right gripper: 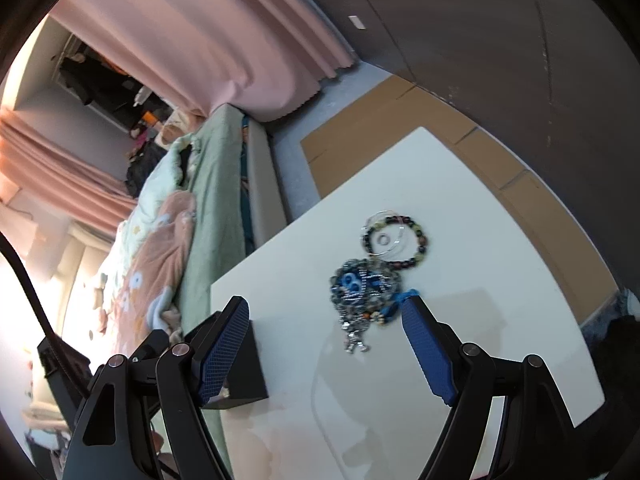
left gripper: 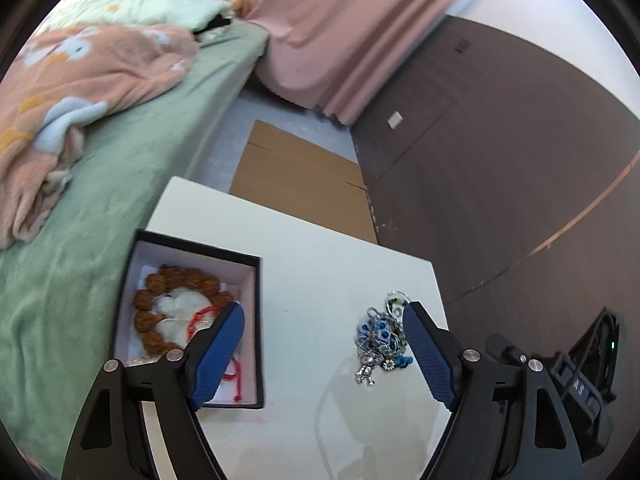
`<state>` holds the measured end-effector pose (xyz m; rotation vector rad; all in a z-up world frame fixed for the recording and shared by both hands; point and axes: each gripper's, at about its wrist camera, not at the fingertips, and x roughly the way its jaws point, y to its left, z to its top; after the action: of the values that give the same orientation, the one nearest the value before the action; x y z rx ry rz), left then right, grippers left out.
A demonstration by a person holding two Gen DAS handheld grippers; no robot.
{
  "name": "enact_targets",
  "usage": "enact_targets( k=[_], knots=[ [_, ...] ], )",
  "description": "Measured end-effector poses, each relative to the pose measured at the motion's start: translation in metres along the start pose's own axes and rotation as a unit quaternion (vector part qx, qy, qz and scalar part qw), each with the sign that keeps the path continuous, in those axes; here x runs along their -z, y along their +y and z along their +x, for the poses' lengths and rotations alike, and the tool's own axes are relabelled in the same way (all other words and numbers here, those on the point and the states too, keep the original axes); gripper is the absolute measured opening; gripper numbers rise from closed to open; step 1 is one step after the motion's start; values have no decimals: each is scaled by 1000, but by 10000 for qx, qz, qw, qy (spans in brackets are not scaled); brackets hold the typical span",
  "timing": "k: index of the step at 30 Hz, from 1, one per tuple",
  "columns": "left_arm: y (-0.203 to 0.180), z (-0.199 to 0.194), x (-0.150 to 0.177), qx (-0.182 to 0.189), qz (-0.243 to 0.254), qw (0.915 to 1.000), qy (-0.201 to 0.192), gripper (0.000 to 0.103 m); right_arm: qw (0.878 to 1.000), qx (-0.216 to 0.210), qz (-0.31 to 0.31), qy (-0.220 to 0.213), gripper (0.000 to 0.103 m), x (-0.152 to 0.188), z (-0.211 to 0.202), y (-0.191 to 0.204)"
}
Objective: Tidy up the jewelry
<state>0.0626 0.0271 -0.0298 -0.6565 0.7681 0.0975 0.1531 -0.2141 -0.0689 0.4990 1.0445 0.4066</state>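
We see a white rectangular table (left gripper: 320, 264) standing beside a bed with a green sheet (left gripper: 132, 168) and a pink flowered blanket (left gripper: 80, 80). At the table's left edge, by the bed, sits a black rectangular box with a pale lining (left gripper: 248, 280), open at the top. Inside it lie a bracelet of large brown knobbly beads (left gripper: 148, 308), something white within that ring, and a thin red cord (left gripper: 236, 376).

Toward the table's right edge we find a tangled heap of silver chains, blue beads and small charms (left gripper: 378, 340). In the right wrist view the same heap (right gripper: 364, 288) lies just beside a bracelet of dark and yellow-green round beads (right gripper: 404, 240), which is nearer the far edge; a thin wire hoop overlaps it, and a small pale ring sits inside.

Our left tongs (left gripper: 324, 356) are spread wide with nothing between the blue pads: the left pad hangs over the box, the right pad just beside the heap. Our right tongs (right gripper: 326, 352) are likewise spread and empty, the heap showing between the pads and ahead of them; whether the right pad touches its blue bit we cannot tell.

Flattened brown cardboard (left gripper: 304, 176) lies on the floor past the table's far edge, below pink curtains (left gripper: 340, 32).
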Motion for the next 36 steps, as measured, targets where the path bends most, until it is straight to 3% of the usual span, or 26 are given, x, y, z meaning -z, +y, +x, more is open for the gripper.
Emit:
enact_targets(
  k=[7,14,18,30,36],
  knots=[
    [-23,25,10,190,437,9985,281,54,9986,262,432,160,79,-8,6,-25],
    [-37,50,17,131,653,9968,444,49,9941,674,700,482,79,-13,19,-43],
    [-43,65,20,161,726,9955,586,41,9918,705,854,641,79,-15,26,-52],
    [-60,109,26,228,989,9914,829,30,9873,838,1173,672,79,-33,34,-74],
    [-62,136,29,171,1067,9885,1058,30,9852,930,1277,674,79,-44,44,-82]
  ],
)
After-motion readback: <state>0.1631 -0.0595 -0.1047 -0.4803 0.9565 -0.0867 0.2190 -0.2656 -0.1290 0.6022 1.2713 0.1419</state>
